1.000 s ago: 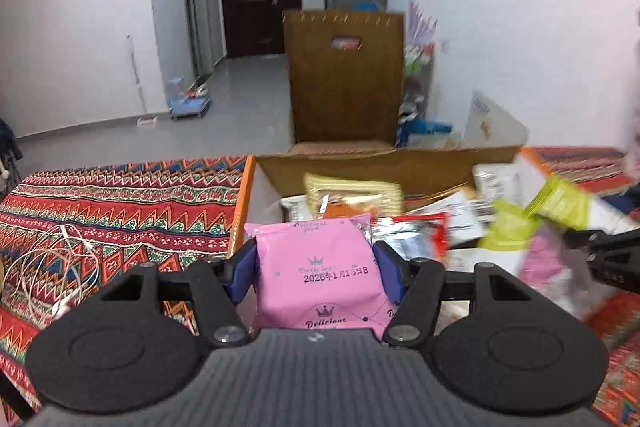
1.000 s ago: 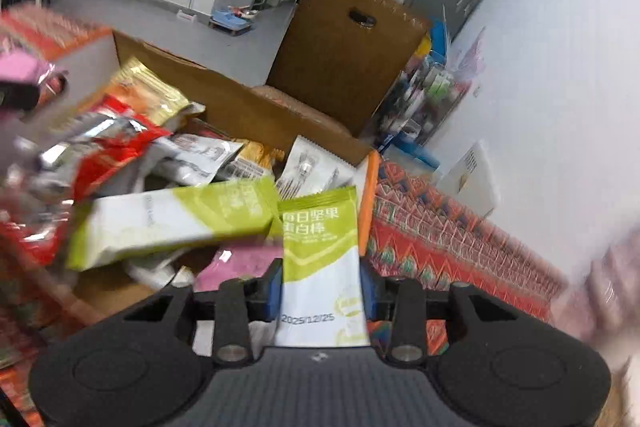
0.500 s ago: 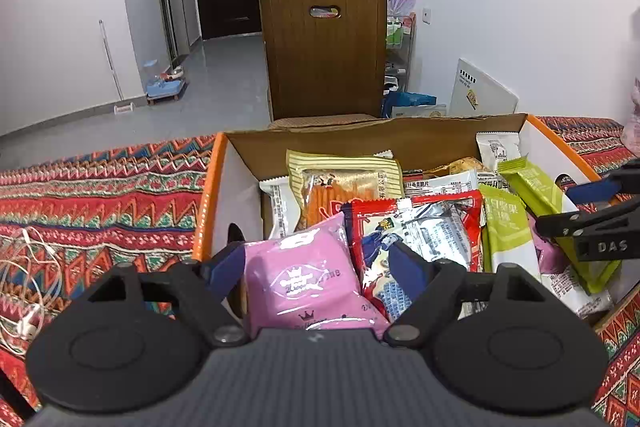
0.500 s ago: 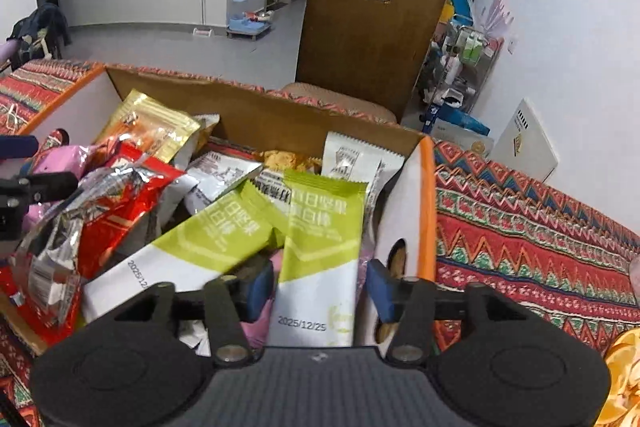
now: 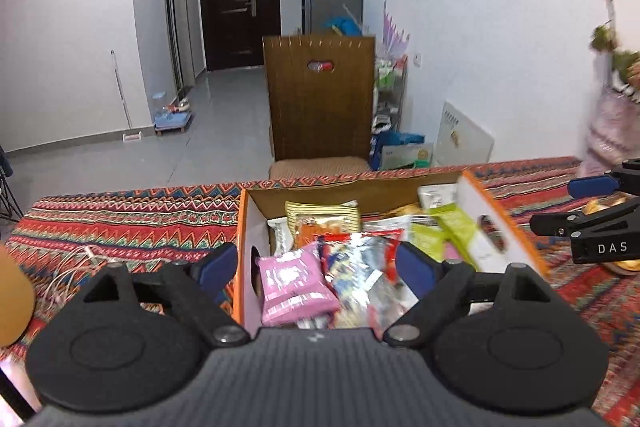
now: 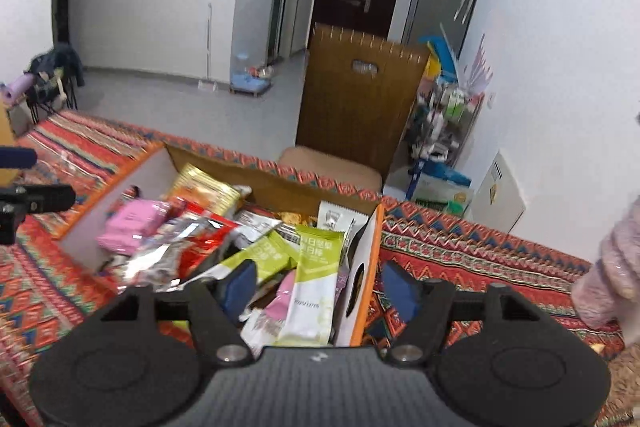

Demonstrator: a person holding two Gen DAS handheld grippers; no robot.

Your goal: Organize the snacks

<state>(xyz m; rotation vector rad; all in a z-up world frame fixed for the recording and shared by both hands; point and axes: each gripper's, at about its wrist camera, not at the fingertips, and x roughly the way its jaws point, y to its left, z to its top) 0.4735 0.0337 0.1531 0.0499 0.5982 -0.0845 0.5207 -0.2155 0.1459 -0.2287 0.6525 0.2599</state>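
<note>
An orange-edged cardboard box [image 5: 241,227] [image 6: 366,255] on the patterned table holds several snack packs. A pink packet [image 5: 294,285] [image 6: 134,223] lies at the box's left end, beside a red and silver bag [image 5: 360,267] [image 6: 188,243]. A green and white bar pack [image 6: 316,283] [image 5: 452,227] leans at the right end. My left gripper [image 5: 316,269] hangs above the pink packet, jaws opening, pads clear of it. My right gripper [image 6: 320,287] hovers above the green pack, jaws opening, nothing pressed. Each gripper shows at the edge of the other's view.
A striped red cloth [image 5: 120,223] covers the table, with a white cable [image 5: 76,263] lying at the left. A brown chair [image 5: 320,107] stands behind the box. A person's pink sleeve [image 6: 612,267] is at the right. A shelf and boxes stand by the wall.
Both grippers let go of their packs and opened wide. The pink packet and the green pack now lie in the box. Both grippers rose and drew back from the box.
</note>
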